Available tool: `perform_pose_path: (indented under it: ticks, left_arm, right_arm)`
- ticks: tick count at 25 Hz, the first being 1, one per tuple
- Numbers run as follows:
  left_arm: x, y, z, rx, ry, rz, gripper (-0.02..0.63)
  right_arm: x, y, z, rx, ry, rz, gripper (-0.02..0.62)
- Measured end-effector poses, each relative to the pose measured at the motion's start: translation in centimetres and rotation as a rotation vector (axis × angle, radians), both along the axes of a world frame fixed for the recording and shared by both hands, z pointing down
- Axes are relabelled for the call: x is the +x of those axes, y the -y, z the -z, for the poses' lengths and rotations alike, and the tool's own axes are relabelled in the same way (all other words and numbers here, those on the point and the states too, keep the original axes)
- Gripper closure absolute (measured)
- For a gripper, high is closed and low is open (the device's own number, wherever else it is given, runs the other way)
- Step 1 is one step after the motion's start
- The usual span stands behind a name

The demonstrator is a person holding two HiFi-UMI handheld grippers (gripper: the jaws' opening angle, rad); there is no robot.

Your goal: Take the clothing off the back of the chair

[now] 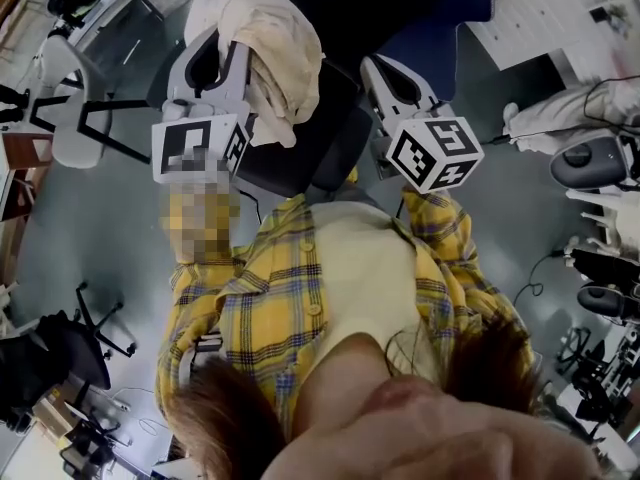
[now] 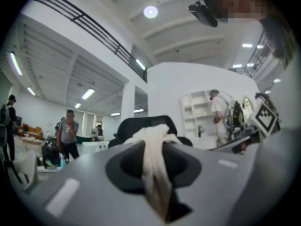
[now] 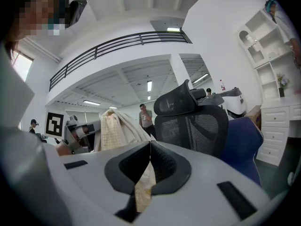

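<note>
The cream clothing (image 1: 268,30) hangs bunched from my left gripper (image 1: 222,56) above the black chair (image 1: 325,143). In the left gripper view a cream fold (image 2: 153,161) is pinched between the shut jaws of my left gripper (image 2: 153,147), and the chair's back (image 2: 146,123) shows just behind it. My right gripper (image 1: 385,76) is to the right of the bundle. In the right gripper view my right gripper (image 3: 149,150) is shut on a thin cream strip (image 3: 145,185). The rest of the clothing (image 3: 115,128) hangs at the left, clear of the mesh chair back (image 3: 195,124).
A blue seat (image 3: 245,142) stands behind the black chair at the right. Other office chairs (image 1: 70,78) and cabled equipment (image 1: 600,298) stand around on the grey floor. People (image 2: 69,133) stand in the distance, and white shelves (image 2: 195,112) line the far wall.
</note>
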State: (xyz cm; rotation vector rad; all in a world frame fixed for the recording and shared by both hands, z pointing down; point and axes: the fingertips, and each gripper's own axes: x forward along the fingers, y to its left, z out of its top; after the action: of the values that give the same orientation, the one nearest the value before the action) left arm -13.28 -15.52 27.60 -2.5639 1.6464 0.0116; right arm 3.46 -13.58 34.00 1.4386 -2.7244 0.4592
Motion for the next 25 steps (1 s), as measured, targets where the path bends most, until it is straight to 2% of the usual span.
perform_pose_path:
  ticks: [6,16,25]
  left_arm:
    - [-1.3,-0.7,-3.0,-0.082,-0.041,0.039,0.523]
    - [-2.8,-1.6,-6.8,-0.156,-0.044,0.114,0.523]
    - [-3.6,-1.8,-8.9,-0.220,-0.061,0.119,0.523]
  right_arm:
    - [0.2,0.2,-0.4,-0.012,-0.009,-0.004,0.583]
    - [0.1,0.8,-1.2,-0.023,-0.034,-0.009,0.583]
    - [-0.1,1.4,-2.0,-0.043,-0.048,-0.008,0.583]
